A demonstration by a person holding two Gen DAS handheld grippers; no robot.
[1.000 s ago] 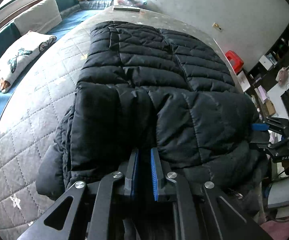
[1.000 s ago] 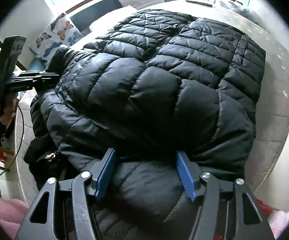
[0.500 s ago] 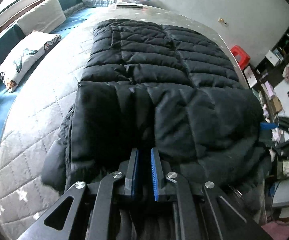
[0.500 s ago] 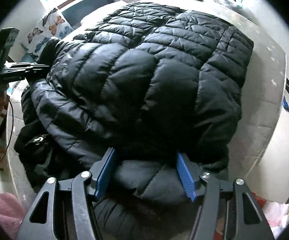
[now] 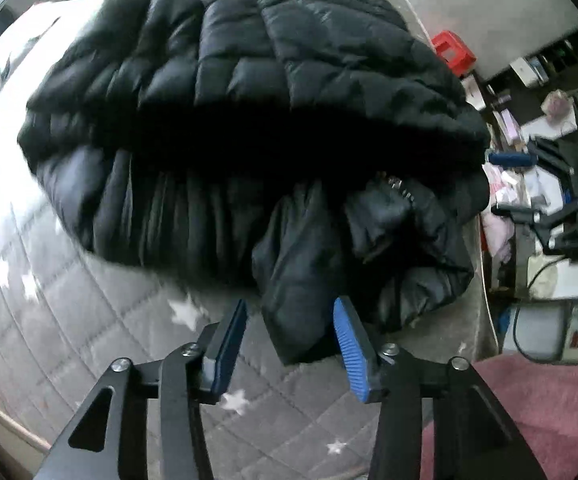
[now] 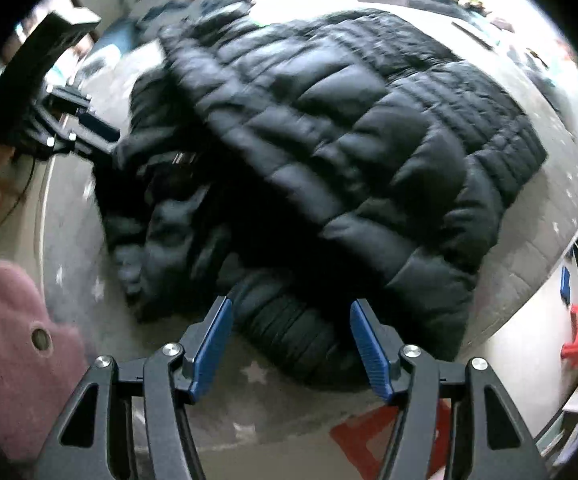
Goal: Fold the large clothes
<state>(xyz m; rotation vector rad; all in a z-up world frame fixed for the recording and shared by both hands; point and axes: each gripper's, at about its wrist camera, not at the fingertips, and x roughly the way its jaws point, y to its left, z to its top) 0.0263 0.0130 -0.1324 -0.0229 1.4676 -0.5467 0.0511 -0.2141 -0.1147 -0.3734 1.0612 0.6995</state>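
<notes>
Lying half-folded on the quilted bed, the black puffer jacket bunches at its near edge. Left gripper, jaws just opening, straddles loose cloth; right gripper gapes around a sleeve. Tuck these neatly inward.

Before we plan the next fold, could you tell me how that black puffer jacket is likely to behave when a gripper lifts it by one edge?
The black puffer jacket would probably flop and drape: its loose flap already sags in folds. The puffy quilting suggests it is light for its bulk and may spring back. Its sheen hints it could slip.
</notes>
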